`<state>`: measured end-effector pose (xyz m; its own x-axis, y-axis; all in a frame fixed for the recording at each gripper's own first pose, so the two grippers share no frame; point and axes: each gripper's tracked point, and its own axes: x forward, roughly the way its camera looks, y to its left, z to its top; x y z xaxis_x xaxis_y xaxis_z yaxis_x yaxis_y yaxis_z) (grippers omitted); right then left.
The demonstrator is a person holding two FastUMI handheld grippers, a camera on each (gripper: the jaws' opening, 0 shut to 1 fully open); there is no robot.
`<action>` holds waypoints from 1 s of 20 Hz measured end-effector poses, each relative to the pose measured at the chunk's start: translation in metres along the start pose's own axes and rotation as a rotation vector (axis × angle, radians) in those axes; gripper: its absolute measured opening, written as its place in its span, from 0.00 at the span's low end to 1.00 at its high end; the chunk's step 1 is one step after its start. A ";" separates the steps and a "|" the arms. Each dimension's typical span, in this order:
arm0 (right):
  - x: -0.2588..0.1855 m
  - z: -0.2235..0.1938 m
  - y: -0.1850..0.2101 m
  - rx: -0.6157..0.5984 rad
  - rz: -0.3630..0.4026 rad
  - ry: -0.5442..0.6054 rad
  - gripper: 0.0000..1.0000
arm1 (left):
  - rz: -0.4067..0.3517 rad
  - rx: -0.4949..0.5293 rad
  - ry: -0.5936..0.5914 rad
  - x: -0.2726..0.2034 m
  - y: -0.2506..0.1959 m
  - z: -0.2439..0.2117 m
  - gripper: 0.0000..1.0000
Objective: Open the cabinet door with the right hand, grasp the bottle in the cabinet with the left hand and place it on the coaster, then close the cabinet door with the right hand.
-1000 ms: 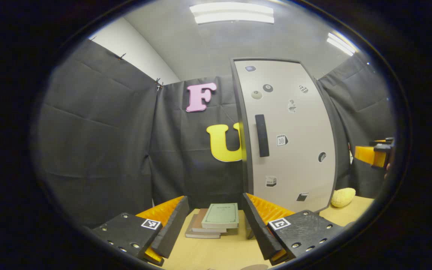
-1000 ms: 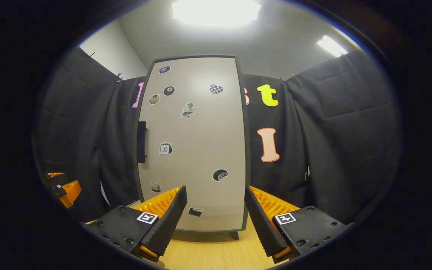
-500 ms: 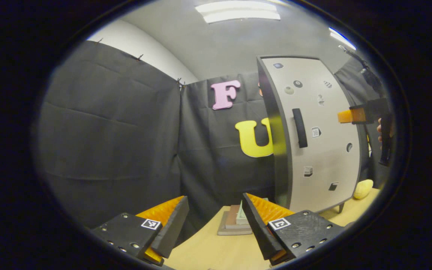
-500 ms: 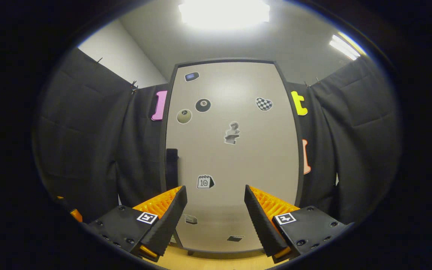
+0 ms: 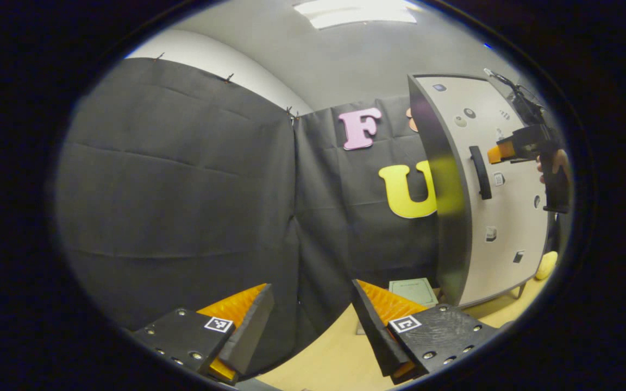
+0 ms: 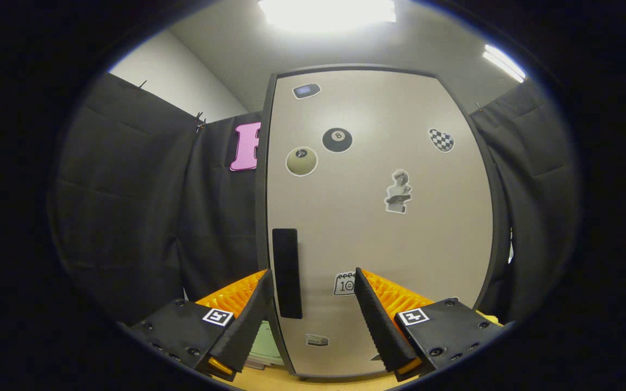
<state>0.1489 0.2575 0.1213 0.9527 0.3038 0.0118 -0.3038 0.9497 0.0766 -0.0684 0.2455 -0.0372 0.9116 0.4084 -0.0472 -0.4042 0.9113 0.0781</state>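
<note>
Here the cabinet door (image 6: 378, 217) stands closed and nearly fills the right gripper view, with its dark vertical handle (image 6: 286, 273) near the door's left edge, just inside the right gripper's (image 6: 311, 320) left finger. That gripper is spread wide and grips nothing; the handle lies between its fingers but neither presses on it. The left gripper (image 5: 311, 326) is likewise released and empty, low over the wooden table (image 5: 340, 358) and pointed mostly at the booth's black wall, with the cabinet (image 5: 487, 190) off to its right and a green booklet (image 5: 413, 290) lying by the cabinet's foot. The bottle is presumably behind the closed door; neither it nor the coaster can be located. The door looks like a stiff, flat panel that should swing on the side opposite the handle, so the sensible hold is across the middle of that narrow bar, which looks rigid and offers parallel sides for the fingers; the smooth panel itself would give no purchase. Compared with half a second ago, the right gripper has closed in on the door and shifted towards the handle, which was farther left of its fingers then, while the left gripper has swung farther leftward, pushing the cabinet towards the edge of its view.
</note>
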 end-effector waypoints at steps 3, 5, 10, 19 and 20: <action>0.018 -0.009 0.010 -0.004 0.010 0.045 0.93 | 0.018 0.002 0.007 -0.001 0.012 -0.005 0.88; 0.028 -0.014 0.017 -0.014 0.020 0.073 0.93 | 0.028 0.004 0.010 -0.001 0.019 -0.007 0.89; 0.044 -0.027 0.030 -0.057 0.026 0.140 0.62 | 0.038 -0.008 0.022 -0.005 0.027 -0.012 0.89; 0.041 -0.028 0.026 -0.065 0.077 0.219 0.18 | -0.006 -0.024 0.003 0.005 0.011 -0.008 0.87; 0.037 -0.028 0.026 -0.062 0.094 0.227 0.18 | -0.017 -0.031 -0.001 0.009 0.006 -0.006 0.88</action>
<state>0.1763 0.2957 0.0959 0.8951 0.3941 -0.2083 -0.3980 0.9171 0.0248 -0.0627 0.2549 -0.0434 0.9185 0.3927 -0.0468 -0.3907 0.9193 0.0465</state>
